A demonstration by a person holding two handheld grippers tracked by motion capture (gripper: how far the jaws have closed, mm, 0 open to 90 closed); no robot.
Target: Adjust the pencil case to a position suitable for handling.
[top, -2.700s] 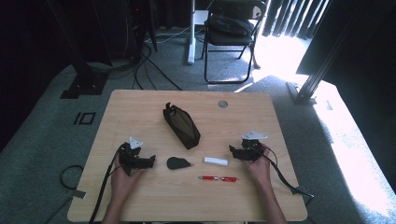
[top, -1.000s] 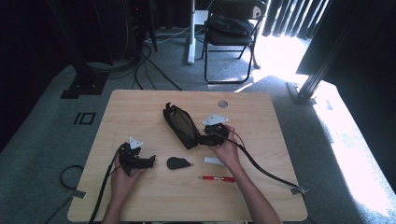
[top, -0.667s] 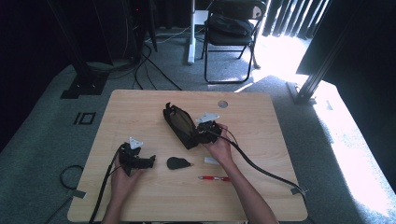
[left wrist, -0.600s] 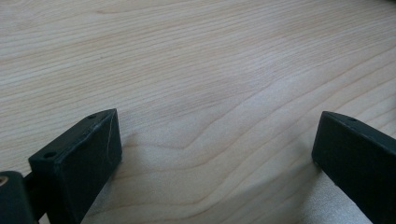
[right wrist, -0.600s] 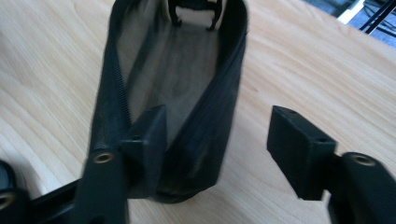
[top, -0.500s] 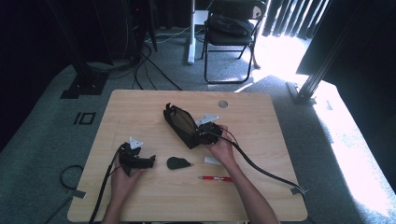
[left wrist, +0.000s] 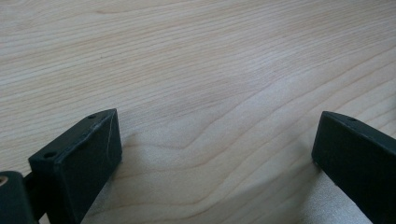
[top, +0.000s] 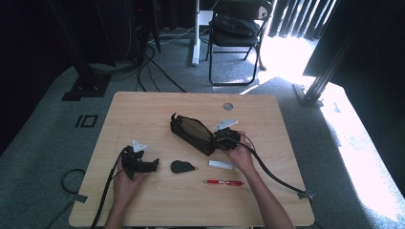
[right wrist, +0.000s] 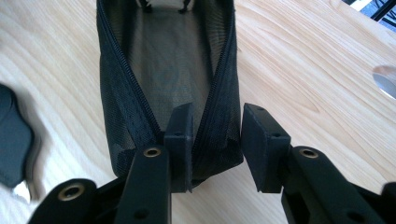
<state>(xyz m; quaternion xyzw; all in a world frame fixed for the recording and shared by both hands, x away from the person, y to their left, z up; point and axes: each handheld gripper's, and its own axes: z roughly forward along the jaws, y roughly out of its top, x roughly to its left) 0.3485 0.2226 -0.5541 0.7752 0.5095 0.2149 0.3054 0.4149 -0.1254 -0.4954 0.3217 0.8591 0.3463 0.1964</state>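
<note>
A black mesh pouch (top: 191, 132) lies unzipped on the wooden table (top: 143, 109), slanted away to the left. My right gripper (top: 220, 141) is at its near right end. In the right gripper view the pouch (right wrist: 163, 60) gapes open, and the right gripper (right wrist: 217, 116) has one jaw inside the mouth and one outside. The jaws have just been closing, with the pouch's right wall loose between them. My left gripper (top: 154, 165) rests open on the table at the left. Bare wood lies between the left gripper's (left wrist: 217, 135) jaws.
A small black teardrop-shaped item (top: 182, 166) lies between the hands, also at the left edge of the right gripper view (right wrist: 11, 144). A white stick (top: 220, 164) and a red pen (top: 223, 182) lie near the front. A round grommet (top: 228, 106) sits at the back; a chair (top: 236, 28) stands beyond.
The right hand moved from the table's right side up to the pouch's near end and settled there, its jaws narrowing around the pouch's wall. The left gripper stayed in place.
</note>
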